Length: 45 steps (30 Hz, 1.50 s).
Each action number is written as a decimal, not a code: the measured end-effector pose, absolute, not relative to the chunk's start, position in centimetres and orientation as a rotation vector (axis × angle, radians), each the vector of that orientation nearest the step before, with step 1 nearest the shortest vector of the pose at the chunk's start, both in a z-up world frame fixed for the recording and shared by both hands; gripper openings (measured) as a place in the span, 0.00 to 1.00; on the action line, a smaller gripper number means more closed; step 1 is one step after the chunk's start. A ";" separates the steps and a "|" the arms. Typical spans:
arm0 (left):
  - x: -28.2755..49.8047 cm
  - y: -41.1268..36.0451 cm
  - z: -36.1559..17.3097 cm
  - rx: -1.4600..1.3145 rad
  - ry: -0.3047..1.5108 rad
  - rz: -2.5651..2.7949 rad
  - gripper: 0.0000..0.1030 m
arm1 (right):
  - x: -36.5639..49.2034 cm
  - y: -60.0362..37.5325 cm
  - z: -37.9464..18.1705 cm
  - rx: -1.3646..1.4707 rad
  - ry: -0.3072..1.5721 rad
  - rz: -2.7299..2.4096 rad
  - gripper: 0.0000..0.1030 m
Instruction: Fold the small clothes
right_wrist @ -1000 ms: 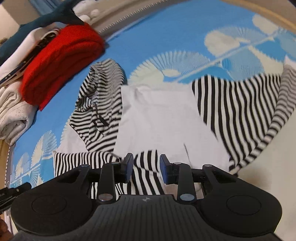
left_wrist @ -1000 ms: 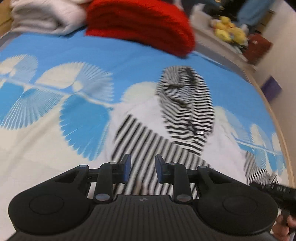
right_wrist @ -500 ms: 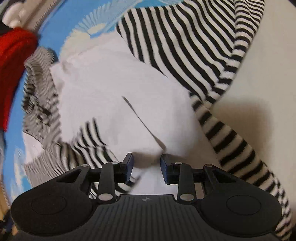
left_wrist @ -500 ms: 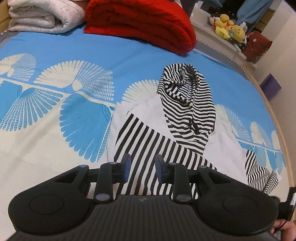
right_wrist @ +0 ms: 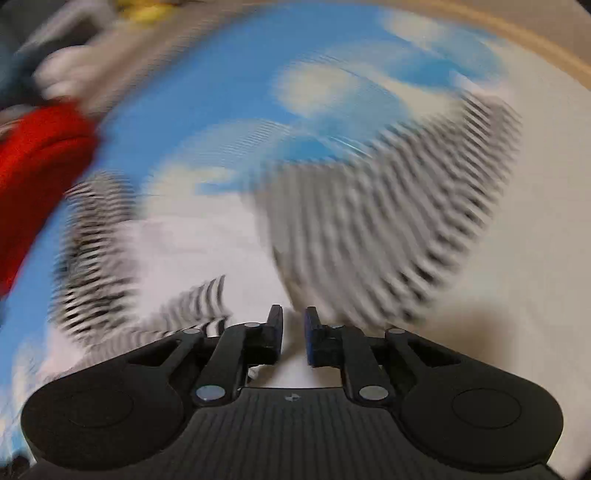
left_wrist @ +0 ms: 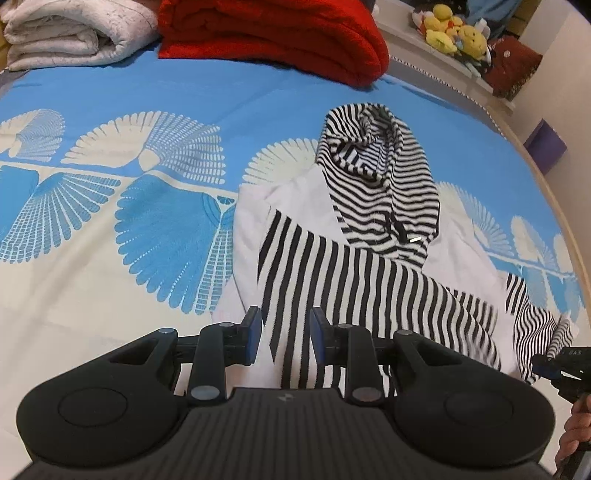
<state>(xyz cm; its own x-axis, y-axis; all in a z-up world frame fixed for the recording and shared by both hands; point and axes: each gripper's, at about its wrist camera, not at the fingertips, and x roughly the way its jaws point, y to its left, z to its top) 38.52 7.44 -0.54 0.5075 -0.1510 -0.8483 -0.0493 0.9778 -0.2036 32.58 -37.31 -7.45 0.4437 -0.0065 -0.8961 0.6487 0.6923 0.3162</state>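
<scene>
A small white hoodie (left_wrist: 295, 206) with black-and-white striped hood (left_wrist: 380, 177) and sleeves lies face up on the bed. One striped sleeve (left_wrist: 351, 291) is folded across its body. My left gripper (left_wrist: 286, 334) is open and empty, just above the sleeve's lower end. My right gripper (right_wrist: 293, 332) has its jaws narrowed onto white fabric of the hoodie (right_wrist: 207, 243); the view is blurred by motion, and the other striped sleeve (right_wrist: 391, 229) lies ahead of it. The right gripper also shows at the left wrist view's right edge (left_wrist: 561, 365).
A folded red blanket (left_wrist: 280, 37) and a folded white quilt (left_wrist: 70, 33) lie at the bed's far side. Yellow plush toys (left_wrist: 454, 33) sit on a ledge beyond. The bed's wooden rim (left_wrist: 561, 221) curves along the right.
My right gripper has narrowed its jaws at the hoodie's white edge and is swinging fast, blurring its view. My left gripper has stayed nearly still and open over the folded sleeve.
</scene>
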 end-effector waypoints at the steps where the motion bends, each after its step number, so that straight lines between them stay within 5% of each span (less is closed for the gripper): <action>1: 38.5 7.3 -0.7 -0.207 1.043 -0.067 0.29 | 32.4 -37.6 -7.7 0.730 1.044 -0.452 0.14; 3: 38.5 7.0 -1.1 -0.200 1.050 -0.082 0.29 | 32.8 -37.3 -6.9 0.718 1.003 -0.377 0.14; 5: 38.5 6.7 -2.1 -0.197 1.071 -0.101 0.29 | 33.6 -36.8 -6.4 0.724 0.954 -0.278 0.33; 7: 38.4 6.3 -4.2 -0.188 1.127 -0.113 0.29 | 34.1 -36.6 -7.0 0.777 0.986 -0.203 0.40; 14: 37.7 6.0 -8.5 -0.208 1.290 -0.086 0.29 | 33.6 -37.8 -11.8 0.962 1.240 -0.317 0.40; 19: 37.5 5.0 -5.9 -0.163 1.171 -0.133 0.31 | 33.3 -37.5 -9.0 0.904 1.143 -0.263 0.42; 24: 37.5 5.3 -9.1 -0.178 1.302 -0.070 0.31 | 34.0 -38.5 -7.6 0.834 1.120 -0.283 0.42; 36: 35.1 2.2 0.8 -0.094 1.014 -0.163 0.41 | 32.8 -50.7 -1.4 0.703 0.853 -0.413 0.47; 45: 36.4 3.0 -0.9 -0.095 1.043 -0.094 0.41 | 28.6 -60.3 -5.7 0.787 0.879 -0.657 0.37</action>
<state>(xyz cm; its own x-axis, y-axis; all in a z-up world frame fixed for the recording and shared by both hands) 36.41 2.98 -0.91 0.5004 -0.1226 -0.8571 0.0325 0.9919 -0.1229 28.58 -60.28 -5.66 0.4845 -0.1784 -0.8564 0.7708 0.5500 0.3214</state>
